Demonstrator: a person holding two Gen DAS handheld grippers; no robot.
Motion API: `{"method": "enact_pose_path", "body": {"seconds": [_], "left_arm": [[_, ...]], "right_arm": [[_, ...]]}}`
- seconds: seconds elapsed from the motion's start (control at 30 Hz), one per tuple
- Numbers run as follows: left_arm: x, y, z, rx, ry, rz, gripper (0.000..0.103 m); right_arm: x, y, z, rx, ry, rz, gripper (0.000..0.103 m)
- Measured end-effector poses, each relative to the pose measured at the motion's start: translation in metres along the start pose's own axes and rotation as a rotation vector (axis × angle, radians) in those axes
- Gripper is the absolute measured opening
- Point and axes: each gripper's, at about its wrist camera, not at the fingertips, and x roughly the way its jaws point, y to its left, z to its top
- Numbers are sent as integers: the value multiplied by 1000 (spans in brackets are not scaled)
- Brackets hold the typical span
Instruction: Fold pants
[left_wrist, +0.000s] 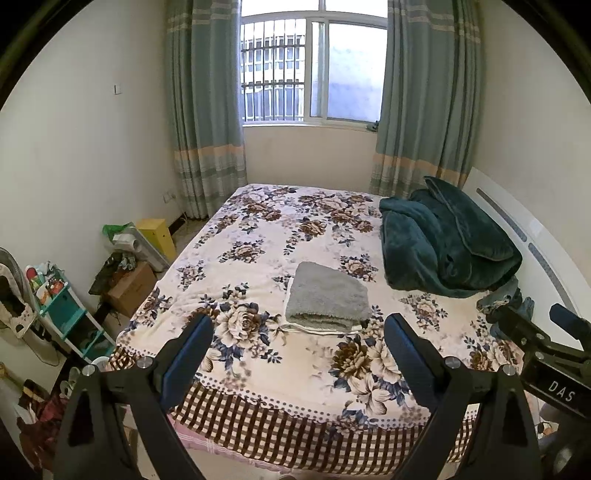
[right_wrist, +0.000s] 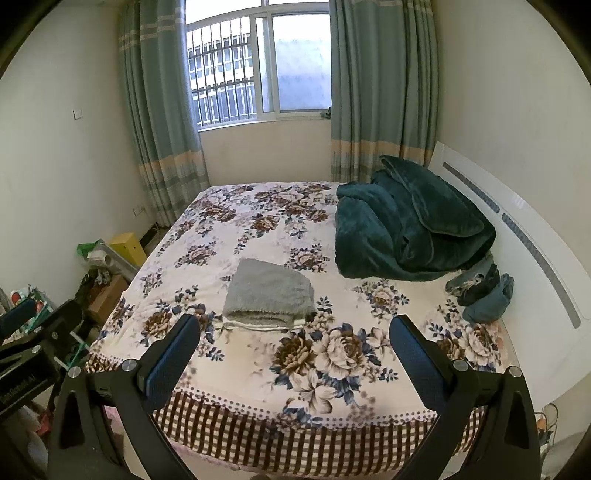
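Note:
Grey pants (left_wrist: 327, 297) lie folded in a neat rectangle on the floral bedspread (left_wrist: 258, 236), near the middle of the bed; they also show in the right wrist view (right_wrist: 269, 293). My left gripper (left_wrist: 299, 326) is open and empty, held above the bed's near edge, just short of the folded pants. My right gripper (right_wrist: 295, 330) is open and empty at the same height, to the right of the left one; its body shows at the right edge of the left wrist view (left_wrist: 546, 354).
A dark green blanket (right_wrist: 410, 225) is heaped at the right by the white headboard (right_wrist: 524, 236). Blue-grey clothes (right_wrist: 484, 291) lie in front of it. Boxes and clutter (left_wrist: 125, 266) crowd the floor left of the bed. A curtained window (left_wrist: 314, 66) is behind.

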Motion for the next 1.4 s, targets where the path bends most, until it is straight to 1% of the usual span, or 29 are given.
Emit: {"method": "enact_pose_path", "body": {"seconds": [0.7,0.93,0.97,1.0,1.4], "left_arm": [[-3,-2,0,12,0,-18,94],[-6,-9,0,26,1,-24,94],[-4,-11,0,29,2,-28,96],[-4,-11,0,30,3,-30,103],[-8,-13,-1,20,-5,-16,103]], "right_arm": [[7,-1,-9,5,6,-7,103],[7,1,-22,9,14,-13,103],[8,2,-23,8,16,-13,103],[9,1,-24,7,19,-13,103],[11,1,-30,17,12,-21,103]]}}
